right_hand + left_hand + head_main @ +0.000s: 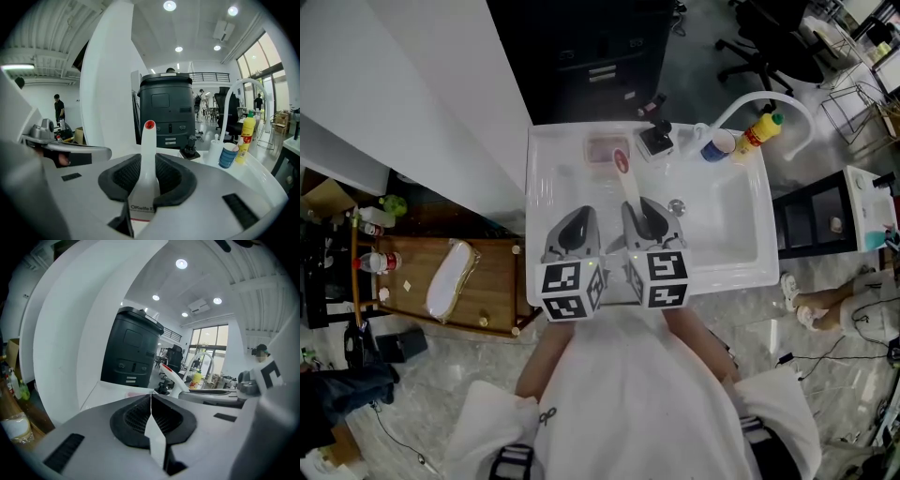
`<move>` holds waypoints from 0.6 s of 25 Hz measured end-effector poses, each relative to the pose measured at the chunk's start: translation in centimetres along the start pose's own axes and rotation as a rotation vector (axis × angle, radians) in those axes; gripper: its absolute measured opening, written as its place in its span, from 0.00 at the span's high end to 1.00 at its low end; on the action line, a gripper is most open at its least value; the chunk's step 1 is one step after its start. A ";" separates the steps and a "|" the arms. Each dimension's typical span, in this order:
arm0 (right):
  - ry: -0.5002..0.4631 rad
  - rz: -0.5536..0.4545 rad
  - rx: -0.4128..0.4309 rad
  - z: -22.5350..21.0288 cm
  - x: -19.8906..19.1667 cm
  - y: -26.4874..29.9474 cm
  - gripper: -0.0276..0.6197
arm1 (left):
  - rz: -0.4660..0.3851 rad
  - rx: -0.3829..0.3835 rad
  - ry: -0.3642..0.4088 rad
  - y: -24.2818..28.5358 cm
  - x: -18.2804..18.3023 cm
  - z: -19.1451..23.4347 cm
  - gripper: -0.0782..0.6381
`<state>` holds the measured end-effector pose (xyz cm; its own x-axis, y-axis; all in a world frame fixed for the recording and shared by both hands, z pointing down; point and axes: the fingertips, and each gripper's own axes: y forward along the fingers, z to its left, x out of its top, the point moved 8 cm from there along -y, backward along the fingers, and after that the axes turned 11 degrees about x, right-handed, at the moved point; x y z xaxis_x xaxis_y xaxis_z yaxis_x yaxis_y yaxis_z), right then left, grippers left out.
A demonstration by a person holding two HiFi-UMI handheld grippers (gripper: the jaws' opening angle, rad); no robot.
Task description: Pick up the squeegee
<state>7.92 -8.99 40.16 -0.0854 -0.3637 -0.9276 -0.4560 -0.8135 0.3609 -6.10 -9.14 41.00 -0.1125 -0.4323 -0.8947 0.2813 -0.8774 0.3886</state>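
Left gripper (151,413) empty, jaws together, over the near edge of the sink (741,272). Right gripper (147,176) just beside it, clamped on the squeegee's (148,154) wider body, above the basin. Long axis runs near-to-far; the red-dotted handle tip points at the sink's far edge.

A yellow bottle (763,127) and blue cup (718,146) stand at the white sink's (727,225) back edge, beside its arched tap (769,97).
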 end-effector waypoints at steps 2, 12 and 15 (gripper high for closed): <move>-0.004 -0.005 -0.001 0.2 0.1 -0.1 0.80 | -0.002 -0.001 0.004 -0.2 0.0 0.0 0.85; -0.019 -0.016 -0.005 0.5 0.4 0.2 0.80 | -0.020 0.008 0.009 0.1 0.3 0.5 0.85; -0.018 -0.023 -0.001 0.5 0.5 0.3 0.80 | -0.024 0.010 0.009 0.1 0.5 0.6 0.85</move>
<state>7.26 -9.17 39.75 -0.0907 -0.3367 -0.9372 -0.4571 -0.8220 0.3395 -6.67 -9.58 40.76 -0.1101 -0.4095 -0.9057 0.2694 -0.8894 0.3694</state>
